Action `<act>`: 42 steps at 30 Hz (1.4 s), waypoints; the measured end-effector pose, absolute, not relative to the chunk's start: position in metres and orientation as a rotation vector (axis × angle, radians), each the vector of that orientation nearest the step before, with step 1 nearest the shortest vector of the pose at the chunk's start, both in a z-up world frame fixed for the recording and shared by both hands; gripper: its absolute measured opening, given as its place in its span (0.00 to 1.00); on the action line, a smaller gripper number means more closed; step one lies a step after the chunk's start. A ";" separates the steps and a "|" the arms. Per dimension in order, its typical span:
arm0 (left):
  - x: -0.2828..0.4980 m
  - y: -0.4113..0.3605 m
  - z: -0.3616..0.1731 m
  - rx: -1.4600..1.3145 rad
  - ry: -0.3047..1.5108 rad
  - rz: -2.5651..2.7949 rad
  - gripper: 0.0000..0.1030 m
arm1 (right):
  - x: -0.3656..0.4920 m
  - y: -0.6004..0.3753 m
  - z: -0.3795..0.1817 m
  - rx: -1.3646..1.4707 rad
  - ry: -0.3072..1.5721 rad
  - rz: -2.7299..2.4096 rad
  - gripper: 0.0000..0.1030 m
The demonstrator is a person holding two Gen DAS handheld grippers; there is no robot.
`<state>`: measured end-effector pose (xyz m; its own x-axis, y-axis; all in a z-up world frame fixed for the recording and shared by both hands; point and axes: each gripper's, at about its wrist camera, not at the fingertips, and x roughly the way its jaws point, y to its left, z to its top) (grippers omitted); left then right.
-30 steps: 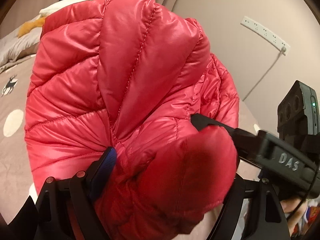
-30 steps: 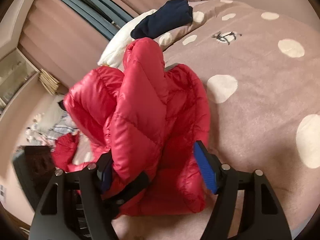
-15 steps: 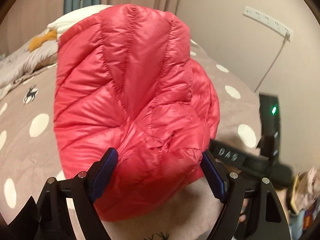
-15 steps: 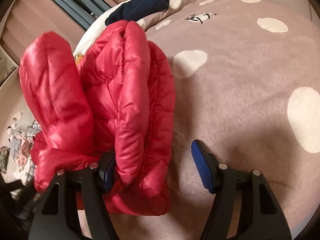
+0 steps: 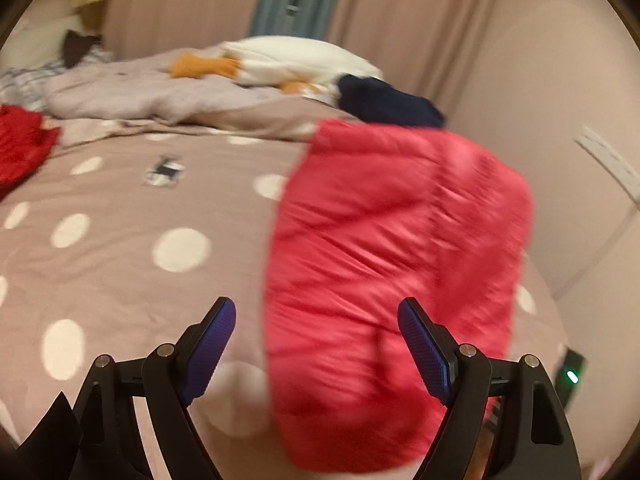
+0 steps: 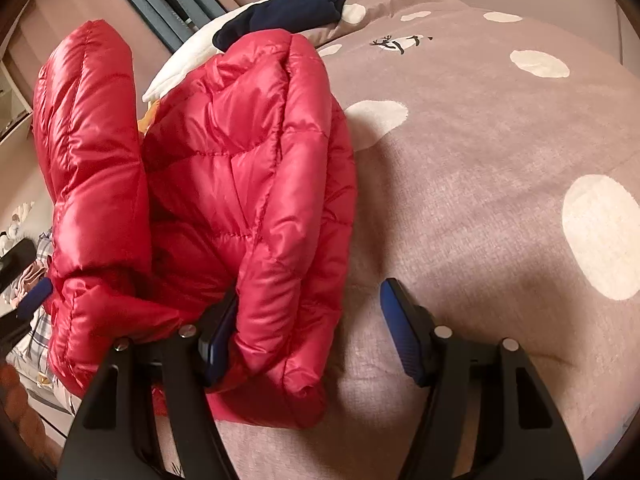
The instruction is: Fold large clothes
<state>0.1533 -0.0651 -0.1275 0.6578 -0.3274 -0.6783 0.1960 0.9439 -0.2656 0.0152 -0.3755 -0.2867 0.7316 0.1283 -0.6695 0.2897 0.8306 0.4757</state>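
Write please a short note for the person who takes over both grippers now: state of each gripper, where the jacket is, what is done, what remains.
Left gripper: open, holds nothing.
Right gripper: open too; the red puffer jacket bulges against its left finger, not clamped.
The jacket lies bunched on the polka-dot bedspread, near the bed's edge.
Done: jacket set down in a rough bundle.
Left: probably flatten and square the fold.

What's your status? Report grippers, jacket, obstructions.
Left gripper open, holding nothing. Right gripper open, shiny red quilted puffer jacket draped on its left finger. Jacket bunched on polka-dot bedspread. Navy garment beyond, not blocking.
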 end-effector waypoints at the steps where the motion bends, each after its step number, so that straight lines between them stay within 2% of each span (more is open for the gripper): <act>1: 0.160 -0.069 -0.130 -0.175 0.799 -0.277 0.80 | 0.016 -0.375 -0.286 0.596 0.757 -0.093 0.63; 13: 0.215 -0.094 -0.165 -0.100 0.789 -0.075 0.80 | 0.017 -0.368 -0.281 0.582 0.759 -0.099 0.63; 15: 0.209 -0.106 -0.162 -0.051 0.733 -0.073 0.80 | 0.015 -0.365 -0.266 0.546 0.772 -0.142 0.63; 17: 0.207 -0.112 -0.162 -0.041 0.716 -0.077 0.80 | 0.004 -0.363 -0.237 0.483 0.708 -0.191 0.59; 21: 0.208 -0.124 -0.163 -0.008 0.703 -0.116 0.80 | -0.017 -0.371 -0.170 0.527 0.469 -0.113 0.60; 26: 0.217 -0.131 -0.166 -0.030 0.728 -0.146 0.80 | 0.023 -0.363 -0.127 0.526 0.350 0.013 0.58; 30: 0.218 -0.142 -0.167 0.017 0.716 -0.129 0.80 | 0.104 -0.351 -0.151 0.438 0.466 -0.044 0.49; 33: 0.222 -0.147 -0.175 -0.013 0.723 -0.150 0.80 | 0.142 -0.353 -0.194 0.318 0.582 -0.199 0.48; 36: 0.223 -0.155 -0.179 -0.039 0.718 -0.169 0.80 | 0.148 -0.369 -0.231 0.384 0.605 -0.198 0.47; 42: 0.221 -0.175 -0.188 -0.003 0.659 -0.160 0.80 | 0.152 -0.389 -0.249 0.436 0.609 -0.196 0.48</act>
<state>0.2214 -0.1746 -0.1882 0.7788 -0.1485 -0.6094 0.1468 0.9877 -0.0531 0.1517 -0.3886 -0.2490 0.8055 -0.0505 -0.5904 0.3029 0.8914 0.3370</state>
